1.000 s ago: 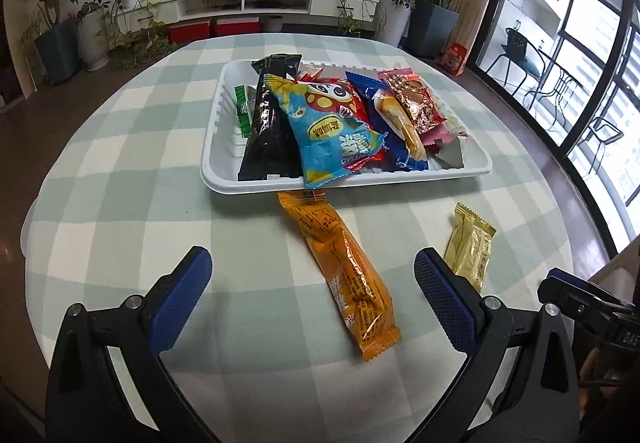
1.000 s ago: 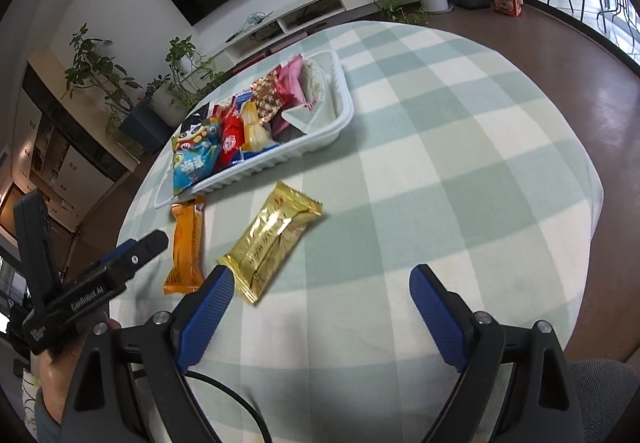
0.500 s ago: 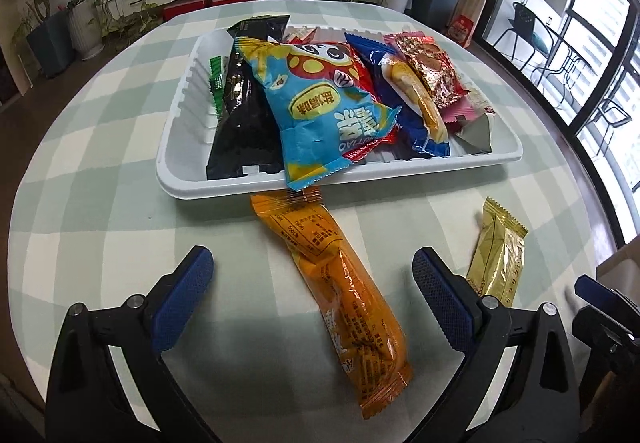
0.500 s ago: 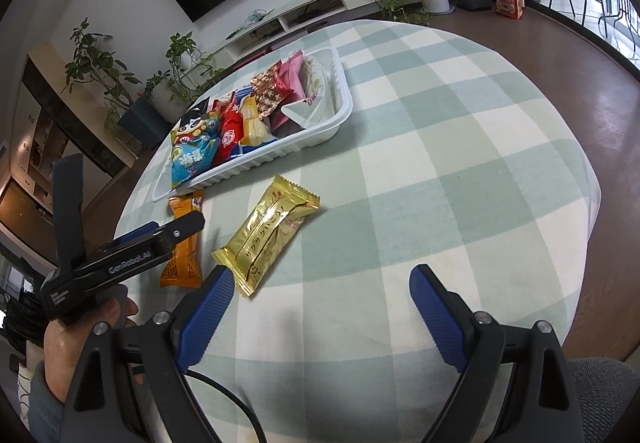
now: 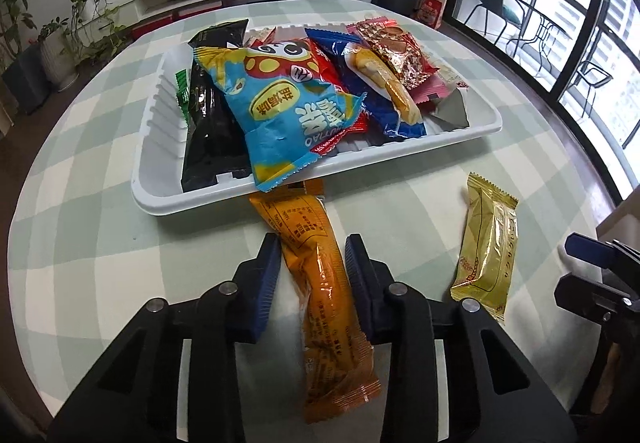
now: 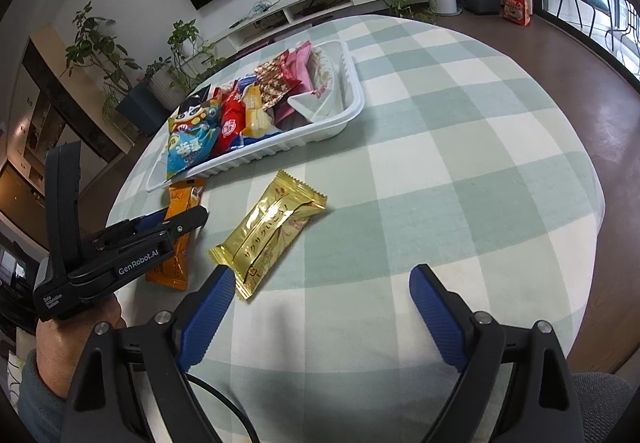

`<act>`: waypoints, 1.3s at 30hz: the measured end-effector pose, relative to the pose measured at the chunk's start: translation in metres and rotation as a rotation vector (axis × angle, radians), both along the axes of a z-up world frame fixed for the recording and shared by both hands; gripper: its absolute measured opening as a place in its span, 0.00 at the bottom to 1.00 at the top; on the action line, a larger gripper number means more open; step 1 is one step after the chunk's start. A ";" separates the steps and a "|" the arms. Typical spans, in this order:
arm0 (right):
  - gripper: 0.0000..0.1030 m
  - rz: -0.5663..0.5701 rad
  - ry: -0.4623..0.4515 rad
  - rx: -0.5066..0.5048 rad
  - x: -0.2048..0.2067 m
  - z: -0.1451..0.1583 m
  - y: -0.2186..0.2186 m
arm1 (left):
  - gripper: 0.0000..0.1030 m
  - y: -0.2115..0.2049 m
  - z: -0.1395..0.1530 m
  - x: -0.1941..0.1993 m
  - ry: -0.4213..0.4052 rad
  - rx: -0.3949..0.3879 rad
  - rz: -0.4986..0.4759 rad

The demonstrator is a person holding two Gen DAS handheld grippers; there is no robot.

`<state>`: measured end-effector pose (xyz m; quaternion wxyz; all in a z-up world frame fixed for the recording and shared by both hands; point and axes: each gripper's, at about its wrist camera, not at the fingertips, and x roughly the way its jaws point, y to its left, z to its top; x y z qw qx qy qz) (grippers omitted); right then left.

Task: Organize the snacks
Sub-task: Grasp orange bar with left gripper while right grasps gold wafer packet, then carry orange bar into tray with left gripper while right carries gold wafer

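Left tool (image 5: 312, 263) pinches the orange snack packet (image 5: 320, 283) lying on the bench (image 5: 80, 243) near the white tray (image 5: 360, 159); right tool (image 6: 320, 307), spread and empty, shows only in right view beside the gold packet (image 6: 268, 231).

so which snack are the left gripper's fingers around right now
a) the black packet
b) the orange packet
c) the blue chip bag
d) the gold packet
b: the left gripper has its blue fingers on either side of the orange packet lying on the tablecloth, while the gold packet lies apart to the right.

A green-and-cream checked tablecloth (image 5: 100, 227) was seen under a white tray (image 5: 472, 131); orange (image 5: 320, 275) and gold (image 5: 488, 247) packets, the gold perhaps faintly patterned.
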<state>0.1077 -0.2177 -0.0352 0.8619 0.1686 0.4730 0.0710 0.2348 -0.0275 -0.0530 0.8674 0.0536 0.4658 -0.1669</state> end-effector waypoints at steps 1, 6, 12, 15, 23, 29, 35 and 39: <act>0.89 0.006 0.002 -0.004 0.002 0.000 0.003 | 0.23 0.001 0.000 0.001 0.003 -0.004 -0.004; 0.89 0.039 0.024 -0.013 0.019 0.000 0.018 | 0.20 0.018 0.001 -0.013 0.000 -0.027 -0.004; 0.84 0.078 0.078 -0.050 0.047 -0.010 0.045 | 0.19 0.030 0.003 -0.032 -0.014 -0.026 -0.010; 0.84 0.087 0.079 -0.103 0.055 -0.011 0.056 | 0.19 0.034 0.005 -0.039 -0.022 -0.033 -0.011; 0.41 0.157 0.063 -0.287 0.050 -0.011 0.064 | 0.19 0.041 0.003 -0.049 -0.016 -0.069 -0.006; 0.33 0.186 0.060 -0.281 0.040 -0.010 0.054 | 0.19 0.042 0.005 -0.056 -0.014 -0.101 -0.004; 0.32 0.149 0.012 -0.190 0.024 0.002 0.033 | 0.19 0.046 0.023 -0.064 -0.029 -0.177 -0.005; 0.32 0.115 -0.028 -0.137 0.025 0.024 0.012 | 0.19 0.047 0.056 -0.061 -0.076 -0.245 -0.019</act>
